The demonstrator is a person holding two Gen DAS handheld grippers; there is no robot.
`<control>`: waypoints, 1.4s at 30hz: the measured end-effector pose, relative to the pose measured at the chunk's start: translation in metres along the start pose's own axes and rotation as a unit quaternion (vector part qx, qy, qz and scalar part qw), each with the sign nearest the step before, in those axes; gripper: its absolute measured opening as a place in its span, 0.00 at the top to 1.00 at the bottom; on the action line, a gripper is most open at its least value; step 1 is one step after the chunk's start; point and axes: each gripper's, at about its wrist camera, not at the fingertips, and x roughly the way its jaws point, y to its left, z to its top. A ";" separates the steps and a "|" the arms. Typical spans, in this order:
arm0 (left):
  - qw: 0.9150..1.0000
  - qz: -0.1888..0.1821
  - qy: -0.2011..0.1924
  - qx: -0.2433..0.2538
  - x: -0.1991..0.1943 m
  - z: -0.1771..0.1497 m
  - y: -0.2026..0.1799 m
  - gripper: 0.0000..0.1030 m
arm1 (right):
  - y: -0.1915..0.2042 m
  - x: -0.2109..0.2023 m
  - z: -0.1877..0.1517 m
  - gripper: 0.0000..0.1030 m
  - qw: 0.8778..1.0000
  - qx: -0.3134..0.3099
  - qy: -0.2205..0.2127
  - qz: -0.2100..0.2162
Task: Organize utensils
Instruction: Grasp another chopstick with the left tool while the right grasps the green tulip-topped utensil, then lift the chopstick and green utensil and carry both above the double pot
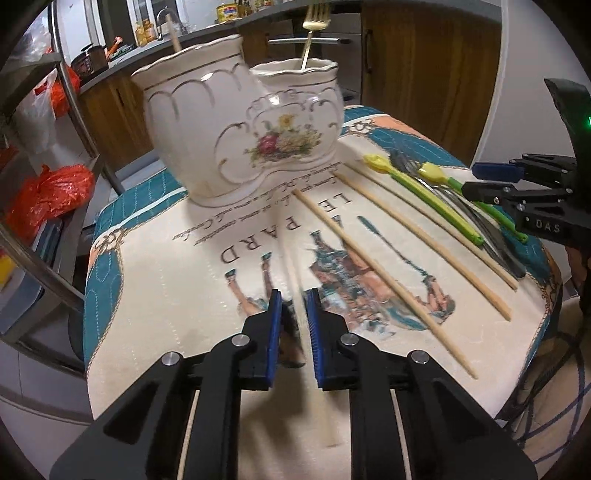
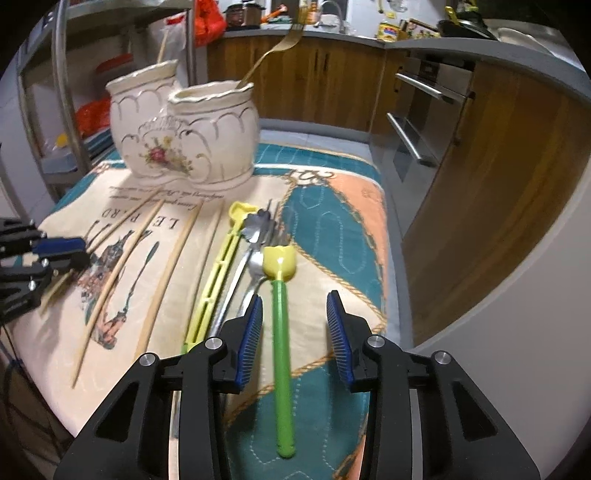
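Observation:
A white twin ceramic holder (image 1: 236, 140) (image 2: 177, 140) stands at the back of the printed cloth. Its left cup holds a chopstick (image 1: 173, 33) and its right cup a gold fork (image 1: 314, 22). My left gripper (image 1: 293, 293) (image 2: 62, 254) is low over the cloth, jaws narrow. A blurred chopstick (image 1: 301, 314) runs between them against the right pad, with a sliver of cloth showing beside the left pad. My right gripper (image 2: 295, 297) (image 1: 491, 181) stands open astride the green spoon (image 2: 282, 350), with a gap on both sides of its handle.
Three more chopsticks (image 1: 384, 280) lie side by side on the cloth. A yellow-green slotted utensil (image 2: 212, 288) and metal cutlery (image 2: 255, 232) lie left of the spoon. A steel rack with orange bags (image 1: 51, 195) stands left. Wooden cabinets (image 2: 498, 166) curve round the right.

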 end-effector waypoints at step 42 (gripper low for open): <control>0.968 -0.059 -0.235 -0.066 -0.075 0.015 0.030 0.94 | -0.006 -0.069 0.016 0.90 0.977 0.054 -0.200 0.043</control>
